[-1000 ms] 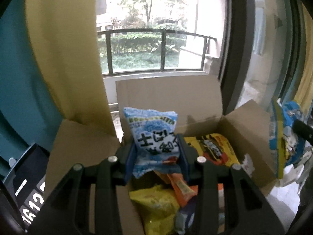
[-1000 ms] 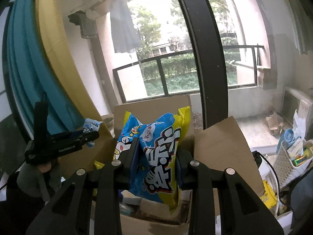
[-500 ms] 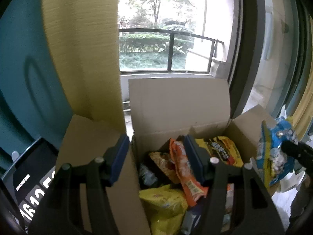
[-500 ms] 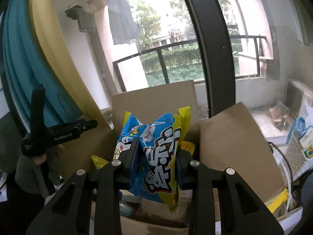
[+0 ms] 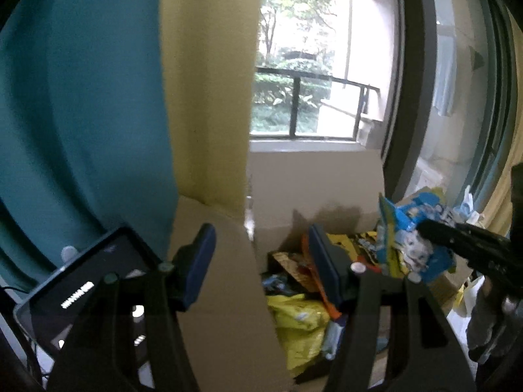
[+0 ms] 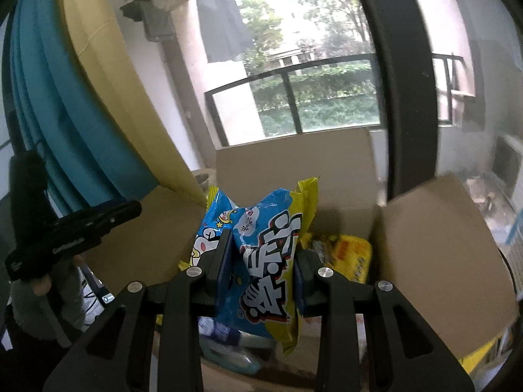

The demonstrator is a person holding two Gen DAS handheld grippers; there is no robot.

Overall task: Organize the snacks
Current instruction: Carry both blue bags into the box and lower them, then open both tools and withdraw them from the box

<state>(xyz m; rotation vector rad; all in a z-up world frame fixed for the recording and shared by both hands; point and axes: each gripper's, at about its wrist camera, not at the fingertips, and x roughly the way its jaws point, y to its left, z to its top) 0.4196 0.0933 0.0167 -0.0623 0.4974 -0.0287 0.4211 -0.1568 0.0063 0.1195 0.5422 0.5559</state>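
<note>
Left hand-held gripper (image 5: 260, 261) is hanging with its jaws apart and nothing between them, the pale blue packet it was pinching a second ago being gone from its grip and not identifiable among the snacks in the cardboard box (image 5: 313, 189). To its right, the right hand-held gripper (image 6: 261, 263) is still clamping the blue-and-yellow snack bag (image 6: 268, 248) upright over the box's open top, so one item looks delivered and this bag is probably next to go in.

Daylight from window (image 5: 313, 75) at 12 o'clock, blown out; foreground dim. Motion blur, fisheye bending and dark corners both views.
</note>
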